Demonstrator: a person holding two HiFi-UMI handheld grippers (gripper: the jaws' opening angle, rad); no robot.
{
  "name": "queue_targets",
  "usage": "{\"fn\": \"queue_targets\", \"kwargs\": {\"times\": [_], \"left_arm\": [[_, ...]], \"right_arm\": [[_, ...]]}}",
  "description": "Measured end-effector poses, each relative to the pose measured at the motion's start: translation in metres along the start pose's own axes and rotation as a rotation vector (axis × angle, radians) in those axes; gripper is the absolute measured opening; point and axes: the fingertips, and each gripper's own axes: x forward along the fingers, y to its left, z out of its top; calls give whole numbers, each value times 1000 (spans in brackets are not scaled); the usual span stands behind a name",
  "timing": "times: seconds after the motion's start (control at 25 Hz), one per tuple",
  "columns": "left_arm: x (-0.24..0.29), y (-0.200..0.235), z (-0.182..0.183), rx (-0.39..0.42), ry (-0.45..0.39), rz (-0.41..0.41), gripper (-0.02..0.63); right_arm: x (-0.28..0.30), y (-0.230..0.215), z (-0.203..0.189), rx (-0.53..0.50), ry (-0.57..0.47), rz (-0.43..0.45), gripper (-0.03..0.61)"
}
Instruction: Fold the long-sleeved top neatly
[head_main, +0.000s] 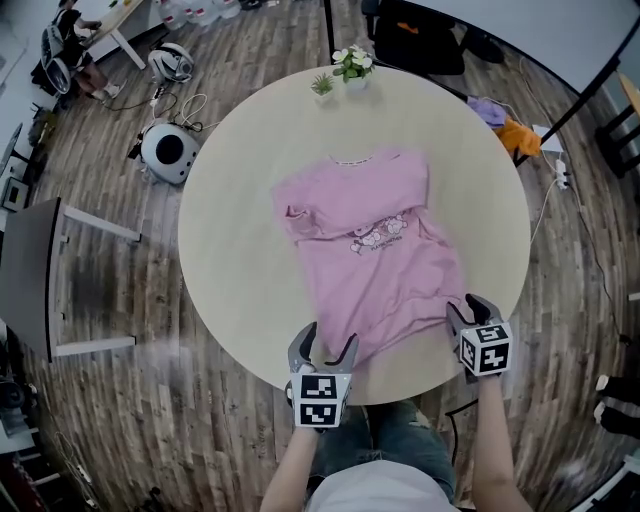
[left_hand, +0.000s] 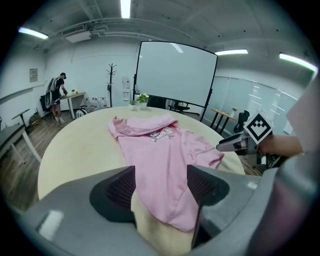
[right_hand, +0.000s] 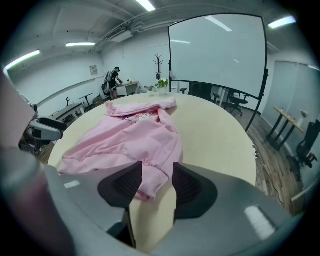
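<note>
At mid-scene, rumpled pink long-sleeved jersey top (head_main: 365, 255) lies partly spread, hem nearest | handling: light, limp, wrinkles easily; best taken at hem corners | left tongs (head_main: 328, 338) and right tongs (head_main: 466, 308) spread, astride those corners | support: round beige tabletop (head_main: 230, 250)

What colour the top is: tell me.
Pink, with a small print on the chest; the long-sleeved top shows best in the head view.

The soft long-sleeved top (head_main: 375, 250) is pale pink, with a small pink and white print. The round table (head_main: 230, 260) is cream; the plank floor (head_main: 250, 60) is grey-brown.
</note>
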Motion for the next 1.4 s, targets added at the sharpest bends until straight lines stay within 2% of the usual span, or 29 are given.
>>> {"fn": "queue_targets", "kwargs": {"times": [0.24,0.36,0.56,0.84,0.96,1.12,1.4], "left_arm": [[-2,-10,-27,-55,39,25,314],[-2,-12,-39,-77,59,34,314],[1,-18,-58,-103,101,22,315],[7,-29,-80,-118,169,-18,314],[10,-36,-87,-92,196,-42,314],[15,-36,-95,-25,222,-21,314],[13,-33,-107,58,268,18,254]], "right_arm": [[10,9,-14,-19,24,45,212],[16,9,-21,-22,47,39,197],[16,4,-30,-3,46,25,53],[-3,3,-36,53,14,37,38],[-10,5,-41,45,16,45,38],[-15,6,-49,32,21,46,38],[-25,8,-60,39,38,55,38]]}}
